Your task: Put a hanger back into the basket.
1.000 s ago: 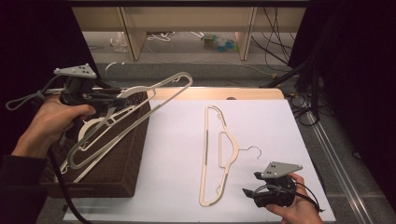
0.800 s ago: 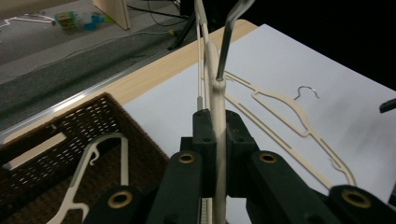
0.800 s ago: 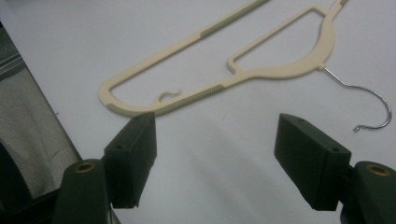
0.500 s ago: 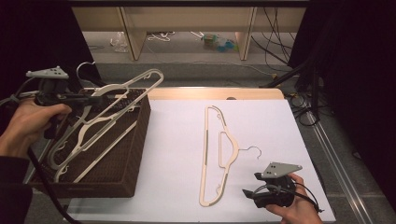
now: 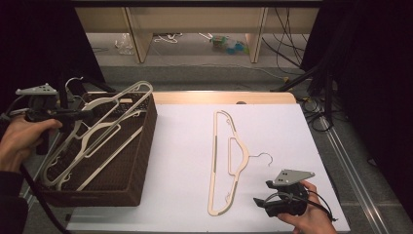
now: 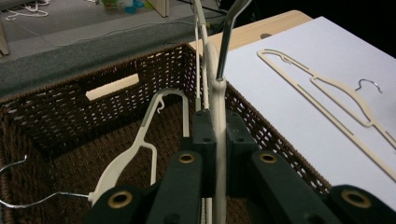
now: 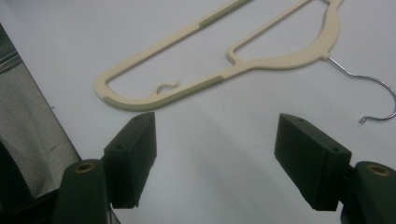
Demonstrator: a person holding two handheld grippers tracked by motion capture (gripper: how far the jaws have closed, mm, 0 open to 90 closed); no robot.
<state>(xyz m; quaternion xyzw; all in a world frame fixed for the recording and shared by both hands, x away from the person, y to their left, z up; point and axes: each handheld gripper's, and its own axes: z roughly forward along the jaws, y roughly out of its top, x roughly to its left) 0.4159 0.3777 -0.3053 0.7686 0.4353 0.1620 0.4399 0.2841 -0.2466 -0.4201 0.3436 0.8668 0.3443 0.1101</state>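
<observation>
My left gripper [image 5: 83, 115] is shut on a cream hanger [image 5: 127, 95] and holds it tilted over a dark wicker basket [image 5: 145, 146] at the table's left. In the left gripper view the jaws [image 6: 215, 128] pinch the held hanger [image 6: 217, 100] near its metal hook. Other cream hangers [image 5: 90, 144] lie inside the basket [image 6: 60, 109], one of them [image 6: 133, 149] just below the jaws. Another cream hanger [image 5: 229, 161] lies flat on the white sheet. My right gripper [image 5: 263, 201] rests open near that hanger's lower end, jaws [image 7: 215, 158] apart and empty, the hanger [image 7: 224, 63] just ahead.
The white sheet [image 5: 185, 146] covers the tabletop, with a wooden strip [image 5: 219, 97] at its far edge. Cables and small items lie on the floor beyond the table [image 5: 229, 44]. Metal rails [image 5: 350, 161] run along the right side.
My left gripper has carried its hanger leftward and lower, from above the basket's right edge to over the basket's middle. The right gripper has stayed still.
</observation>
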